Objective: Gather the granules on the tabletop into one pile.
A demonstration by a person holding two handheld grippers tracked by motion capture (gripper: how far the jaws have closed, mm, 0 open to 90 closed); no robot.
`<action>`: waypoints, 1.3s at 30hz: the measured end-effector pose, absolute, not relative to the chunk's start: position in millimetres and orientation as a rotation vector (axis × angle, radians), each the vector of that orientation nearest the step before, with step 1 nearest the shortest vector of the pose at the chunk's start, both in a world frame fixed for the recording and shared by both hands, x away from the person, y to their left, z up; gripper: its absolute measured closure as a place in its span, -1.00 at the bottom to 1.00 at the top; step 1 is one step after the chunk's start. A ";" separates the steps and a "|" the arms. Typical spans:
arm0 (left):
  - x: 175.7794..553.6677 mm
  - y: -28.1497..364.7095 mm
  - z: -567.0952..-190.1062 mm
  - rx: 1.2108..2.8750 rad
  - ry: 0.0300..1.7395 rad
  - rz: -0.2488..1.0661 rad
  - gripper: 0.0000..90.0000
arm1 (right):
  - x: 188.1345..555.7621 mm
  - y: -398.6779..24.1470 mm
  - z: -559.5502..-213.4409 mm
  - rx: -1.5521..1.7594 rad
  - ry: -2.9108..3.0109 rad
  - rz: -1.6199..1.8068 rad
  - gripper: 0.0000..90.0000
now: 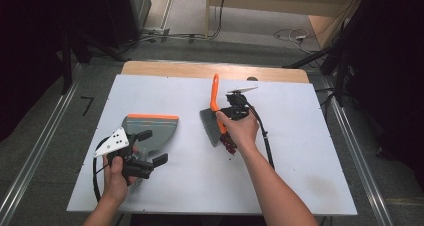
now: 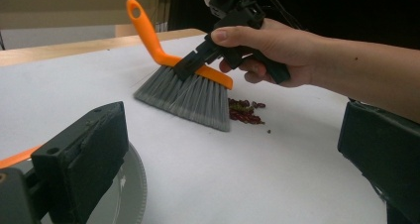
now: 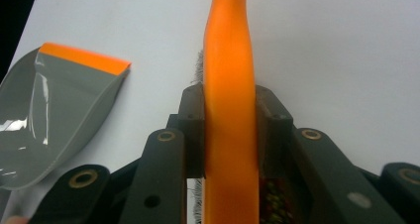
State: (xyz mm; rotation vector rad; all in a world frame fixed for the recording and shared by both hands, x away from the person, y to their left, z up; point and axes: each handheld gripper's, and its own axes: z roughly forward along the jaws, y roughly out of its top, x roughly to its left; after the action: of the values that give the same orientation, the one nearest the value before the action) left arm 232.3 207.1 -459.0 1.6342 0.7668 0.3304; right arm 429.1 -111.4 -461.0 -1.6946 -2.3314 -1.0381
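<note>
Right gripper (image 1: 226, 117) was clamped on the orange plastic hand brush with grey bristles (image 1: 214, 111). In the right gripper view both black jaws pressed flat against the two sides of the brush's orange back (image 3: 229, 115), with no gap on either side. The brush stood near the middle of the white tabletop (image 1: 300, 136), bristles (image 2: 190, 97) down and touching the surface, its looped orange handle (image 2: 141, 23) pointing up and away toward the far edge of the table.

A small heap of dark red and brownish crumbs (image 2: 246, 111) lay on the tabletop just beside the bristles, on the side toward the person's right forearm. In the high view the heap (image 1: 230, 147) sat directly below the right hand (image 1: 243, 131).

Left gripper (image 1: 145, 148) was released: its jaws stood wide apart in the left gripper view, with nothing between them. It rested at the near left of the table, over the handle end of the grey plastic dustpan with an orange lip (image 1: 150, 128). Contact with the dustpan could not be judged. The dustpan lay flat on the tabletop, lip facing the far edge, well apart from the brush and crumbs.
</note>
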 end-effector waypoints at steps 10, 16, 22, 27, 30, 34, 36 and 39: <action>231.1 207.0 -458.3 1.627 0.773 0.333 -1.00 | 425.1 -147.1 -461.3 -1.774 -2.304 -1.049 0.52; 231.2 206.8 -458.2 1.627 0.772 0.332 -1.00 | 423.3 -155.0 -456.2 -1.741 -2.300 -1.098 0.53; 231.5 208.2 -457.8 1.625 0.773 0.335 -1.00 | 414.6 -157.1 -432.2 -1.574 -2.338 -1.200 0.53; 231.4 208.4 -457.8 1.626 0.773 0.337 -1.00 | 401.8 -158.6 -405.3 -1.302 -2.585 -1.140 0.53; 231.5 208.4 -457.8 1.625 0.775 0.337 -1.00 | 391.8 -162.0 -399.1 -1.164 -2.683 -1.085 0.53; 231.4 208.2 -457.9 1.624 0.778 0.337 -1.00 | 373.8 -166.7 -403.1 -0.943 -2.837 -1.010 0.53; 231.7 208.1 -458.1 1.628 0.777 0.337 -1.00 | 365.6 -167.1 -404.8 -0.886 -2.879 -0.972 0.53; 232.3 207.7 -458.5 1.631 0.777 0.339 -1.00 | 354.1 -167.0 -408.9 -0.800 -2.898 -0.930 0.53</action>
State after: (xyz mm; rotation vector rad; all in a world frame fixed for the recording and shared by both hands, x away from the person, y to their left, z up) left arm 232.3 207.7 -458.5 1.6307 0.7767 0.3389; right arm 354.1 -167.0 -408.9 -0.7998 -2.8980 -0.9303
